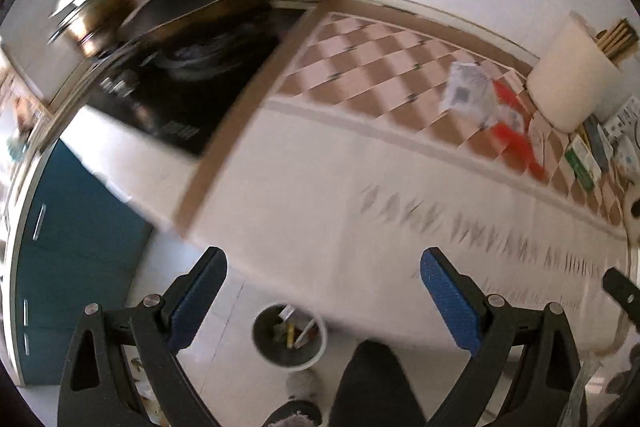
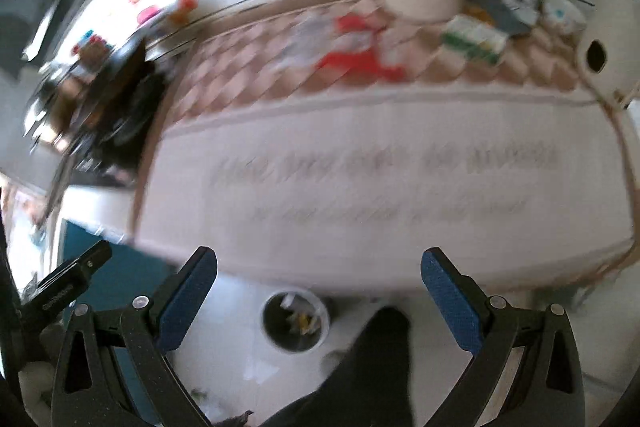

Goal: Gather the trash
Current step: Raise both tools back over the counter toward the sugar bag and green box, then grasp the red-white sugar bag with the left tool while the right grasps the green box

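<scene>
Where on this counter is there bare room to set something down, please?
The white front strip of the counter, between the stove and the right end, is bare. The checkered band is free beside the stove, but crowded rightward by the red and white wrappers, paper roll and boxes.

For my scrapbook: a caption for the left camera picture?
Open left gripper above the trash bin, wrappers waiting on the counter.

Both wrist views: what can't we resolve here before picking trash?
- Red-and-white wrappers on the checkered mat: motion blur in both views, so count and print are unreadable.
- Trash bin contents: small and blurred; only pale and yellowish scraps show.
- Writing on the white cloth: smeared in the right wrist view.
- Green box: label too small to read.
- Left gripper and right gripper: open, empty.
</scene>
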A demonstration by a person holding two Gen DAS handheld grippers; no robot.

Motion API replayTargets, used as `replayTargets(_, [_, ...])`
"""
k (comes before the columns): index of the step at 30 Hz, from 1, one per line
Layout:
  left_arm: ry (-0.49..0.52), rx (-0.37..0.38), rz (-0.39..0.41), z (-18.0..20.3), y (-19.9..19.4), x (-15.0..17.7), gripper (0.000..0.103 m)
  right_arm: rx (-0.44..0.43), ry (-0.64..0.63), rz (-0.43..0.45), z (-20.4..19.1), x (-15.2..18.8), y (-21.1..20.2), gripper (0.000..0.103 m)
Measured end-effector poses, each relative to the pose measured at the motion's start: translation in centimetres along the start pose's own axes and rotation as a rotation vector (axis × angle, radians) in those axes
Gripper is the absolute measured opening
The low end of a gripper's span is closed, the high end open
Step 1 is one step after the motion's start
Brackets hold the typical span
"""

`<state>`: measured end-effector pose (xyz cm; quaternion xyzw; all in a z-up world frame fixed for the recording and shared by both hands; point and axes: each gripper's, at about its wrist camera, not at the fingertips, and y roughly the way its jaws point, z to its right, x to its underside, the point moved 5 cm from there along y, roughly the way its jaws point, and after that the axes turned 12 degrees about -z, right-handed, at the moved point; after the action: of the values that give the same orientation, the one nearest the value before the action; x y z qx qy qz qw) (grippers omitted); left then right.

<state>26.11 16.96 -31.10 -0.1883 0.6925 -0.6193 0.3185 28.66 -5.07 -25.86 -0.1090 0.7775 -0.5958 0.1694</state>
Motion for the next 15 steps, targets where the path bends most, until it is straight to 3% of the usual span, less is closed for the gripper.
replayTargets(5, [0.054, -0.06, -0.021, 10.0, 3.6, -6.9, 0.099, 0.11, 0.019, 0.0, 8.6, -11.1, 1.0, 0.103])
replayTargets(8, [0.055, -0.071, -0.055, 14.2, 6.1, -9.8, 0.099, 0.168, 0.002, -0.034, 13.0, -18.0, 3.1, 0.103])
replayTargets(12, [0.034, -0.06, -0.127, 17.3, 9.3, -11.7, 0.099, 0.251, -0.083, -0.103, 16.0, -24.2, 7.4, 0.103])
replayTargets(15, [0.006, -0.035, -0.19, 18.3, 11.2, -12.0, 0.099, 0.304, -0.156, -0.165, 17.3, -27.0, 10.9, 0.103])
